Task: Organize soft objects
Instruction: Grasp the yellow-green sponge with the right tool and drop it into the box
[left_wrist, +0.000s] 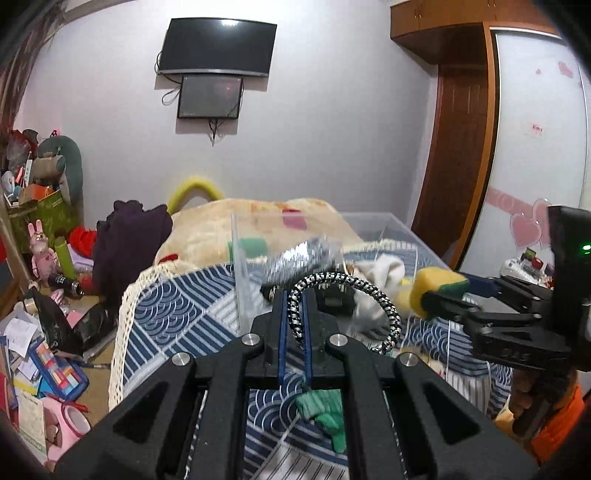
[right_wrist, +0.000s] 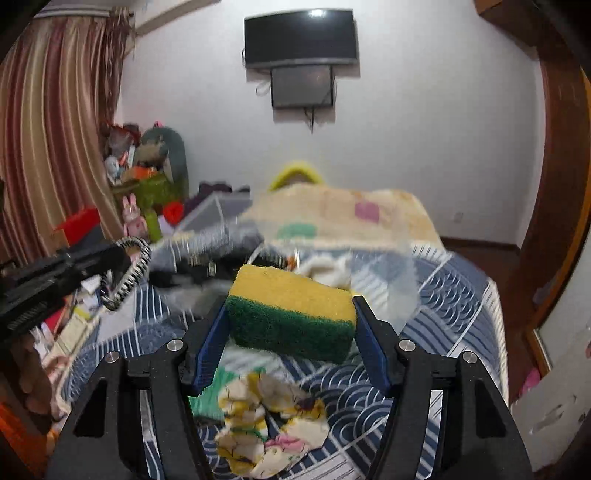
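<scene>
My left gripper (left_wrist: 294, 295) is shut on a black-and-white braided cord loop (left_wrist: 369, 291), held above the bed; the loop also shows in the right wrist view (right_wrist: 129, 273). My right gripper (right_wrist: 290, 314) is shut on a yellow-and-green sponge (right_wrist: 291, 314), also seen in the left wrist view (left_wrist: 436, 291). A clear plastic box (left_wrist: 258, 266) stands on the bed ahead, holding a silver pouch (left_wrist: 299, 258) and white cloth (left_wrist: 384, 273). A green cloth (left_wrist: 321, 410) lies under my left gripper. A floral cloth (right_wrist: 266, 428) lies under my right gripper.
The bed has a blue wave-patterned cover (left_wrist: 177, 314) and a cream blanket (right_wrist: 332, 214) at its far end. A dark purple garment (left_wrist: 125, 251) hangs at the left. Cluttered boxes, toys and papers (left_wrist: 44, 332) fill the floor at the left. A wardrobe (left_wrist: 535, 147) stands at the right.
</scene>
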